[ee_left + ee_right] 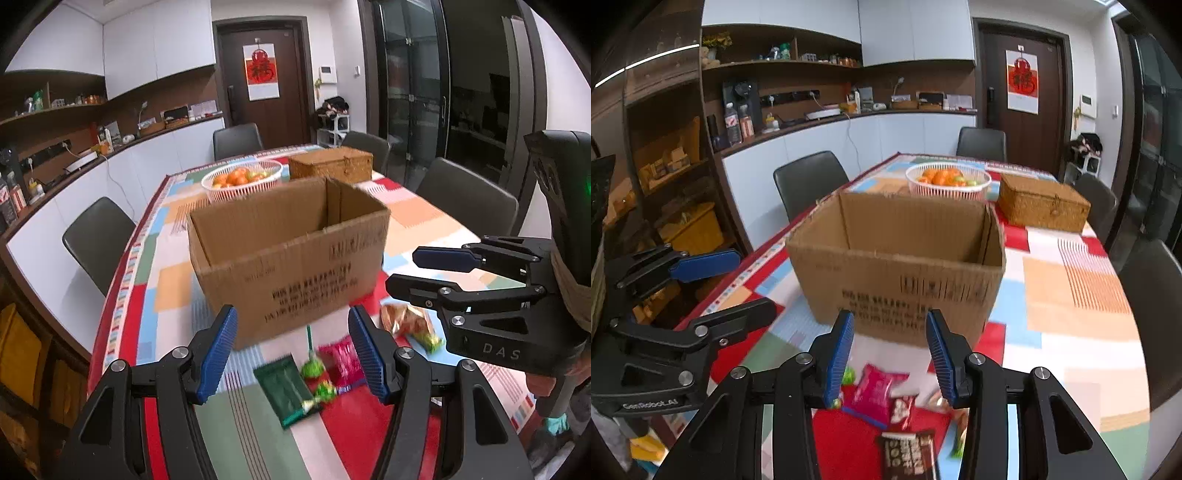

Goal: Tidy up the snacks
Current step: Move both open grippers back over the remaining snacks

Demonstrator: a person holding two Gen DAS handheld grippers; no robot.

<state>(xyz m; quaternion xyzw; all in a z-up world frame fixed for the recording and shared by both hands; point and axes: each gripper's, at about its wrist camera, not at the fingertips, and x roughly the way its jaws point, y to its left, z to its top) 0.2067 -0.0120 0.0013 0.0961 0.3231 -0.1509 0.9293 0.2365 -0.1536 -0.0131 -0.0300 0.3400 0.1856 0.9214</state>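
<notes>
An open cardboard box [291, 254] stands on the patchwork tablecloth; it also shows in the right wrist view [901, 273]. Snack packets lie in front of it: a green packet [286, 389], a pink packet [341, 360], small green candies [314, 369] and an orange-gold bag [406, 317]. The right wrist view shows the pink packet [875, 393] and a brown packet [908, 454]. My left gripper [293, 350] is open and empty above the snacks. My right gripper [890, 360] is open and empty above them; it also shows in the left wrist view [402, 269].
A white basket of oranges [242, 179] and a woven wicker box [332, 166] stand behind the cardboard box. Dark chairs [96, 240] surround the table. A counter [92, 162] with shelves runs along the left wall.
</notes>
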